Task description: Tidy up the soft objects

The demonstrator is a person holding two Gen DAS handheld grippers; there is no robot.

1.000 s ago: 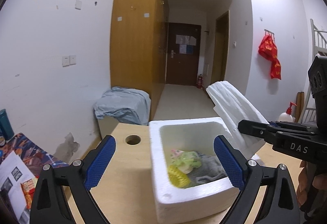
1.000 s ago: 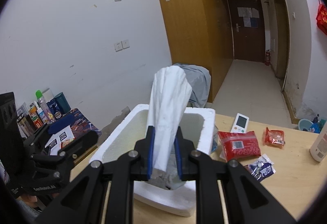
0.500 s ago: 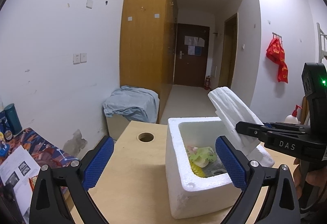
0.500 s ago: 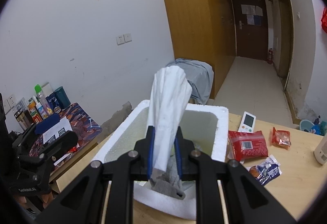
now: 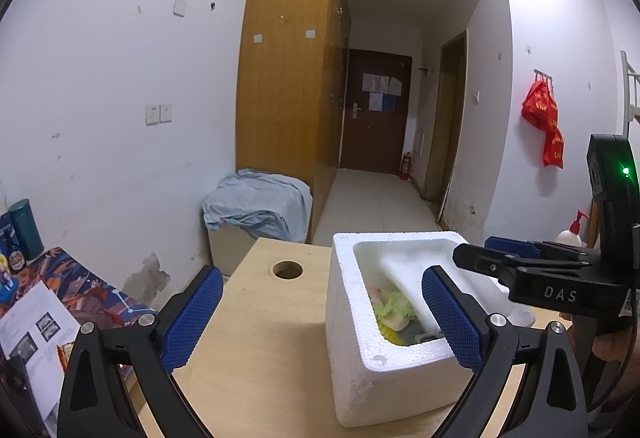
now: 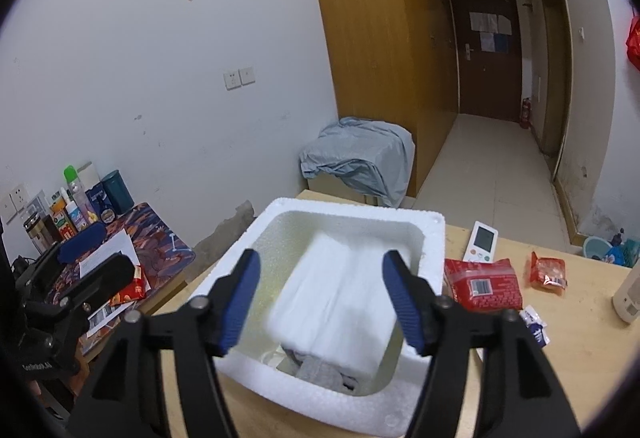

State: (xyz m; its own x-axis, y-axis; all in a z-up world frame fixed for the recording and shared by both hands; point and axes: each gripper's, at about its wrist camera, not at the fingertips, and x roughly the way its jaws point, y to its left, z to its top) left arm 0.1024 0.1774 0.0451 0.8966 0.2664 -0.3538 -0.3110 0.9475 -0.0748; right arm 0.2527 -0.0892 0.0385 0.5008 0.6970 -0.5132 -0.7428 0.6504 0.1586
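The folded white cloth lies inside the white polystyrene foam box, slanting from the far wall down toward the near rim; its surface shows lengthwise creases and appears motion-blurred. In the left wrist view the same cloth leans across the right part of the box. Beneath its near end sits a grey fabric item. A yellow-green soft item occupies the box floor to the left of the cloth.

The right gripper hovers above the box with its blue-padded fingers spread wide, gripping nothing. The left gripper is likewise spread, empty, its fingers straddling the near left of the box.

The box rests on a light wooden table. Right of the box lie a red snack packet and a white remote-like device.
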